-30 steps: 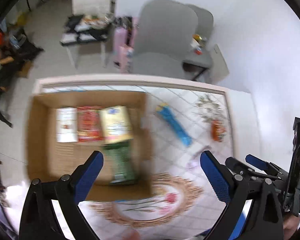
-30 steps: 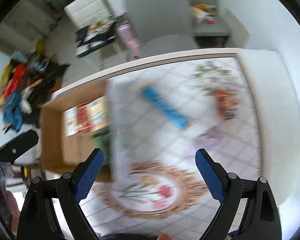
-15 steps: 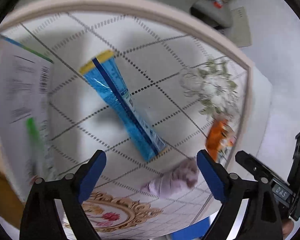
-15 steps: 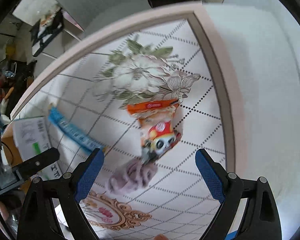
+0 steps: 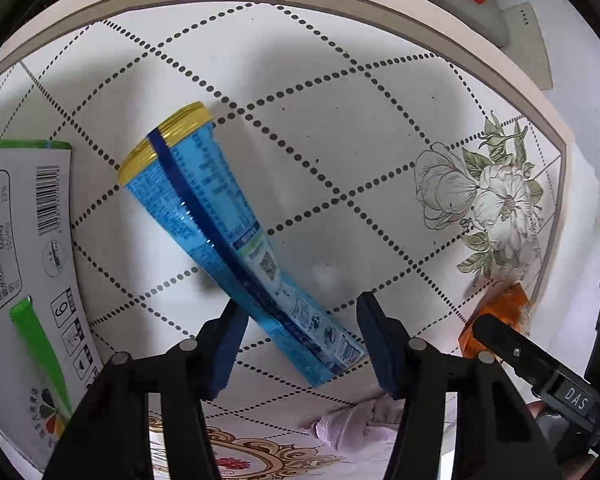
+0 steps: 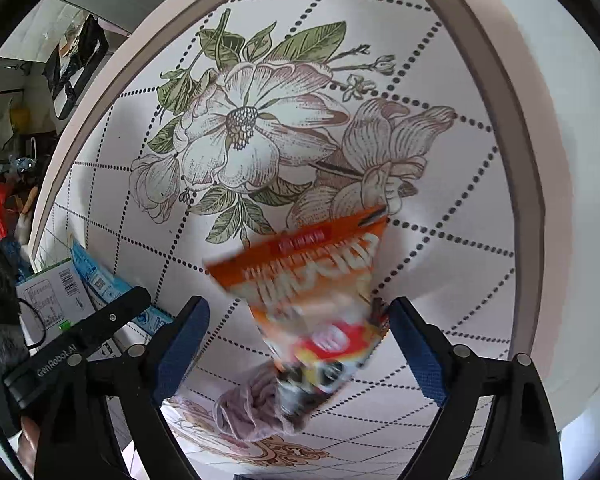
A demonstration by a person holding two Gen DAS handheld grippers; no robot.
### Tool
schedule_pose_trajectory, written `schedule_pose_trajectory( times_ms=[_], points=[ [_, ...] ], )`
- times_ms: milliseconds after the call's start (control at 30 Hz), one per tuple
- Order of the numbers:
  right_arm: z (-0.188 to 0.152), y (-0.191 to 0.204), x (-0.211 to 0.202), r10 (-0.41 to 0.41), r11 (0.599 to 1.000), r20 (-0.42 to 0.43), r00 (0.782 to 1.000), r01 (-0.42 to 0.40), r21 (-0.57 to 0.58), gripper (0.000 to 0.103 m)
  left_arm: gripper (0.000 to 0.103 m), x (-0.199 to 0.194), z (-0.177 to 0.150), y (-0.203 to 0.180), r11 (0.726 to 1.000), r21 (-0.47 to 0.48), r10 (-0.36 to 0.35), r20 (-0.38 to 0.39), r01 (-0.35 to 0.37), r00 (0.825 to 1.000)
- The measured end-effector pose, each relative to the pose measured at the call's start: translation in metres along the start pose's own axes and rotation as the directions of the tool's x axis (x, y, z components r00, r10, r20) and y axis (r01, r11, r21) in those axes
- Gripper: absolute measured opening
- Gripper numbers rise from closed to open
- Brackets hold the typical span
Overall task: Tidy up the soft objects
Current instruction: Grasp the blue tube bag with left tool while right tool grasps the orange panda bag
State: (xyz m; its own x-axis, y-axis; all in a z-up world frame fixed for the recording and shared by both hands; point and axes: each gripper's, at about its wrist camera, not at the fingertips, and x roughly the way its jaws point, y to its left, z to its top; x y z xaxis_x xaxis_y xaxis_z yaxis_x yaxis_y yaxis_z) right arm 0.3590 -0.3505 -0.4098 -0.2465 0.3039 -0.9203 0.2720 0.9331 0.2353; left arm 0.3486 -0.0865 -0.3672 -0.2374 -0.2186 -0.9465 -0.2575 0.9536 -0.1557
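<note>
A long blue snack packet (image 5: 236, 236) with a yellow end lies slantwise on the tablecloth. My left gripper (image 5: 300, 334) is open, its fingers on either side of the packet's lower end, not closed on it. An orange snack bag (image 6: 320, 308) lies on the cloth between the open fingers of my right gripper (image 6: 296, 344); it also shows in the left wrist view (image 5: 500, 316). A crumpled lilac cloth (image 6: 256, 408) lies just below the orange bag, also seen in the left wrist view (image 5: 356, 424).
A white carton (image 5: 24, 280) with a barcode and green straw lies at the left, also visible in the right wrist view (image 6: 52, 296). The tablecloth (image 5: 340, 120) has dotted diamonds and a flower print (image 6: 252, 128). The table's edge curves along the far side.
Both grippers have come down close to the table. The left one now straddles the blue packet and has narrowed somewhat; the right one now straddles the orange bag. The cardboard box has left view.
</note>
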Motion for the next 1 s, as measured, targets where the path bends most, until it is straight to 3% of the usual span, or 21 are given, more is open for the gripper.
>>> schedule_pose_trajectory(
  times_ms=[67, 100, 200, 267, 333, 533, 700, 1000],
  points=[
    [0.002, 0.004, 0.002, -0.019, 1.0, 0.003, 1.0, 0.019, -0.005, 0.088, 0.051, -0.001, 0.0, -0.003, 1.0, 0.007, 0.016, 0.006, -0.016, 1.0],
    [0.002, 0.005, 0.003, -0.02, 1.0, -0.001, 1.0, 0.02, -0.006, 0.084, 0.043, -0.003, 0.002, -0.005, 1.0, 0.009, 0.027, 0.012, -0.027, 1.0],
    [0.004, 0.013, 0.007, -0.052, 0.999, -0.004, 0.999, 0.052, -0.006, 0.07, 0.026, -0.004, 0.006, -0.012, 0.998, 0.033, 0.057, 0.028, -0.057, 0.998],
    [0.004, 0.021, 0.008, -0.093, 0.996, 0.005, 0.996, 0.093, -0.01, 0.053, 0.022, -0.006, 0.007, -0.012, 0.998, 0.044, 0.051, 0.027, -0.052, 0.998],
    [0.003, 0.027, 0.009, -0.117, 0.993, 0.01, 0.993, 0.117, -0.009, 0.046, 0.021, -0.006, 0.009, -0.014, 0.998, 0.047, 0.051, 0.032, -0.052, 0.998],
    [-0.003, 0.034, 0.01, -0.123, 0.992, 0.028, 0.992, 0.123, -0.001, 0.044, 0.018, -0.009, 0.004, -0.012, 0.997, 0.069, 0.038, 0.042, -0.041, 0.998],
    [-0.008, 0.035, 0.005, -0.113, 0.994, 0.04, 0.993, 0.113, 0.001, 0.041, 0.016, -0.01, -0.026, -0.007, 0.997, 0.069, 0.03, 0.048, -0.033, 0.998],
    [-0.029, 0.033, -0.042, -0.072, 0.997, 0.09, 0.993, 0.075, -0.029, 0.04, 0.016, -0.046, -0.052, 0.003, 0.994, 0.104, -0.026, 0.093, 0.017, 0.995]
  ],
)
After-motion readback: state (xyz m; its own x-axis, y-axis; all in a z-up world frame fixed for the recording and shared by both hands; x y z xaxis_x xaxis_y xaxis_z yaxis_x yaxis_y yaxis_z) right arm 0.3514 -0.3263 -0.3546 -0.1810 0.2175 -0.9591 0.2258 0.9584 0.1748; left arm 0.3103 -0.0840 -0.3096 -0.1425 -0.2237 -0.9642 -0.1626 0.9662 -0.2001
